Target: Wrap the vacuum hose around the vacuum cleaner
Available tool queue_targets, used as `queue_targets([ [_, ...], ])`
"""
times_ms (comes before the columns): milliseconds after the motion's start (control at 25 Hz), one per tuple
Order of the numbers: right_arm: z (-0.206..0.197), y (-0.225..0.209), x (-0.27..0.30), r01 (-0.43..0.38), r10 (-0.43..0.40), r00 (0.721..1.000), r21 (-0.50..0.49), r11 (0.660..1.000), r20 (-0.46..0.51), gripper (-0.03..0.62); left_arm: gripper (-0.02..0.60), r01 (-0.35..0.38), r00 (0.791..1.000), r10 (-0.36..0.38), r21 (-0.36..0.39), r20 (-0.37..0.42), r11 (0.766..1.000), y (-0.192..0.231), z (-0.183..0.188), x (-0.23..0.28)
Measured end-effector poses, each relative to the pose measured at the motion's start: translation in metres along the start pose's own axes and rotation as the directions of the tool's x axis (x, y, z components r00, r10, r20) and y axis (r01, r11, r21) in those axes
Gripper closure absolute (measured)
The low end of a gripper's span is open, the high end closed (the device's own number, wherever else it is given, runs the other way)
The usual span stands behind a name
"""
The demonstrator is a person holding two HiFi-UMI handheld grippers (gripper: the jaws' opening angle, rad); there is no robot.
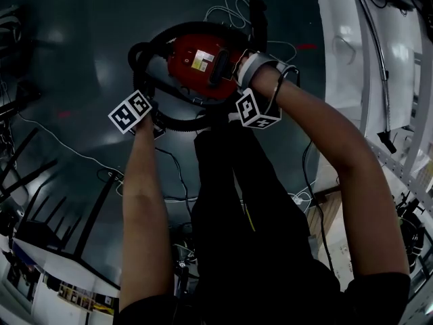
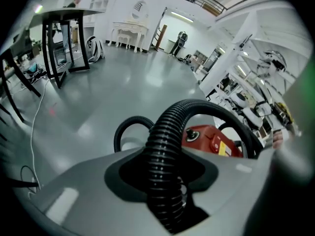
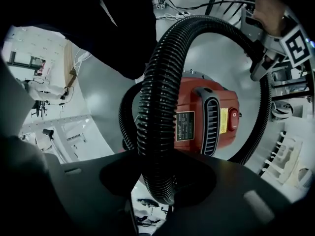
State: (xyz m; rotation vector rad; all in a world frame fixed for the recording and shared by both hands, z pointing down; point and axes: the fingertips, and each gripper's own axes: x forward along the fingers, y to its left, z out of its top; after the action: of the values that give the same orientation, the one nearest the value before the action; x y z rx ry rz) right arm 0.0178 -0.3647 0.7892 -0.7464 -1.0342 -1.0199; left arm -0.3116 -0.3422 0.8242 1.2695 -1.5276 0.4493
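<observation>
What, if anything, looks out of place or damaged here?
Nothing looks damaged or spilled. The red vacuum cleaner sits on the floor. The black hose loops loosely around it, clamped in the left gripper and the right gripper. White cables lie beyond it.

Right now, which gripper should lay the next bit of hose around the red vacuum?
Probably right. The right gripper clamps the black ribbed vacuum hose close over the red plastic vacuum cleaner, so it could lower that stretch alongside. The left gripper grips the hose farther out.
</observation>
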Motion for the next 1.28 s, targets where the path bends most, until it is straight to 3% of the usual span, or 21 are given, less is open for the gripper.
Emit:
queue_targets([
  [280,0.001,-0.013,0.011,0.04,-0.038,0.997,-0.027,0.999,0.061,0.418,0.419,-0.029,1.0,0.029,0.006,-0.003,1.0,0.011,-0.012,0.023],
  [600,0.017,-0.039,0.022,0.151,-0.141,0.982,-0.076,0.986,0.124,0.417,0.423,-0.055,0.998,0.055,0.069,-0.002,0.996,0.026,-0.025,0.044],
  [760,0.023,-0.04,0.028,0.173,-0.157,0.976,-0.093,0.981,0.151,0.416,0.425,-0.045,0.999,0.046,0.072,-0.011,0.996,0.031,-0.029,0.055],
  [1040,0.024,-0.039,0.025,0.181,-0.158,0.965,-0.094,0.979,0.21,0.418,0.426,-0.105,0.992,0.111,0.101,-0.058,0.989,0.037,-0.032,0.067],
  [1200,0.023,-0.04,0.023,0.161,-0.14,0.963,-0.076,0.984,0.232,0.421,0.339,-0.176,0.981,0.187,0.178,-0.046,0.968,0.04,-0.023,0.071],
  [1280,0.025,-0.04,0.025,0.149,-0.129,0.959,-0.065,0.987,0.251,0.424,0.293,-0.178,0.981,0.191,0.213,-0.038,0.961,0.038,-0.021,0.075],
])
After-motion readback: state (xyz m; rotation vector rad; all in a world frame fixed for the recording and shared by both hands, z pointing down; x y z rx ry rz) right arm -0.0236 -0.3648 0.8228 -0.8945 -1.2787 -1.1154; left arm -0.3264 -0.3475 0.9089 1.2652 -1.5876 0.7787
